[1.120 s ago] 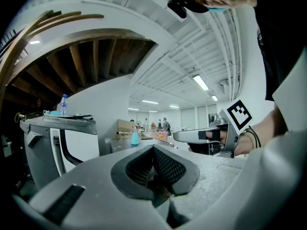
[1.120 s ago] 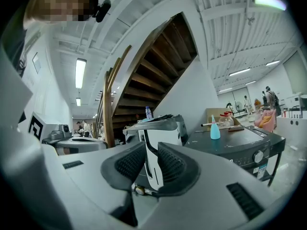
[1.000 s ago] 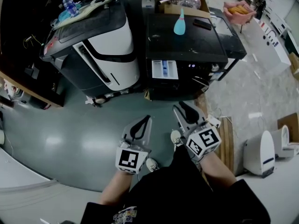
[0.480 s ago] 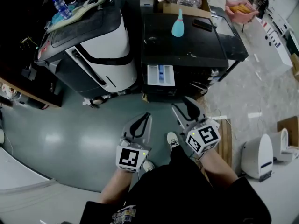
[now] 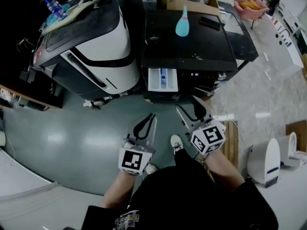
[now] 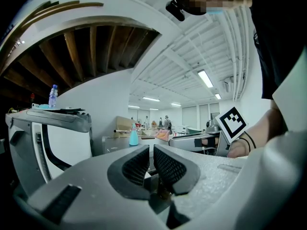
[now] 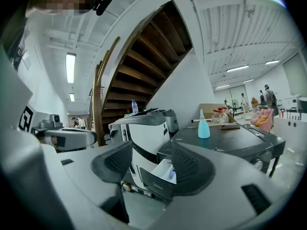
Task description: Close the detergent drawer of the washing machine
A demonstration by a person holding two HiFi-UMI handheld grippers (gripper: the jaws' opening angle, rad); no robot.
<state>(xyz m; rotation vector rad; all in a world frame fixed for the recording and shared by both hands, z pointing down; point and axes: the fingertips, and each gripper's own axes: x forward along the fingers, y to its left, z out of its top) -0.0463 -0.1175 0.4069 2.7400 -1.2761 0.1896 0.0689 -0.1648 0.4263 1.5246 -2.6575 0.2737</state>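
Hovering nearest the person, over the grey floor (image 5: 81,143), the left gripper (image 5: 150,120) has its jaws pressed almost together. Only a thin slit shows between the ribbed pads, and nothing is caught in it. Just beside it, the right gripper (image 5: 189,108) is spread wide. Its jaws have just been opening, and they clasp nothing, with only air in the gap. Seen through that gap in the right gripper view, and well apart from both grippers, is the detergent drawer (image 5: 162,79). It stands pulled out of the front of the black washing machine (image 5: 192,42), exposing white compartments and a blue insert. Neither gripper touches it. Left of the washing machine sits a white and black machine (image 5: 103,42). Farther back, a teal bottle (image 5: 182,24) stands upright on the washing machine's top.
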